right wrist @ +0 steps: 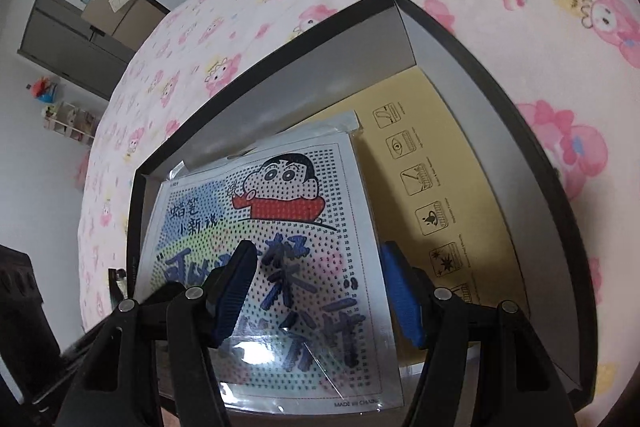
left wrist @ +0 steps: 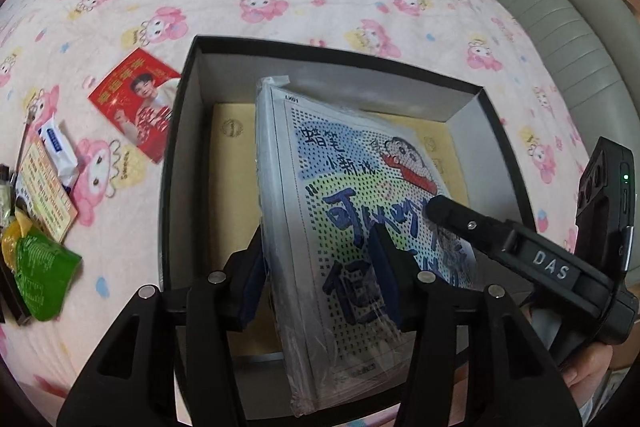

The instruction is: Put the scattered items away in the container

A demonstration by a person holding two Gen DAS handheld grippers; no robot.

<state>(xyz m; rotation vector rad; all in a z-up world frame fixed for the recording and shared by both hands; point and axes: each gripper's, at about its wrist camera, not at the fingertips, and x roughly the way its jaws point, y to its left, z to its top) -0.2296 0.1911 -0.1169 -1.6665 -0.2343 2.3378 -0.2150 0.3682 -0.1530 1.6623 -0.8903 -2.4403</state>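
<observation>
Left gripper (left wrist: 320, 275) clamped on the near end of the kit (left wrist: 352, 195), long axis pointing away from the jaws into the box (left wrist: 180, 131); right gripper (right wrist: 316, 291) spread wide just above.

Hidden and cut off around the black cardboard box (left wrist: 176, 155)

The plastic-wrapped cartoon bead sheet (left wrist: 360, 195) covers much of the box's yellow floor; left of the box, a green snack packet (left wrist: 40, 275) overlaps dark items cropped by the edge.

Glossy plastic-wrapped kit (left wrist: 352, 211) — matt card box (left wrist: 176, 131).
</observation>
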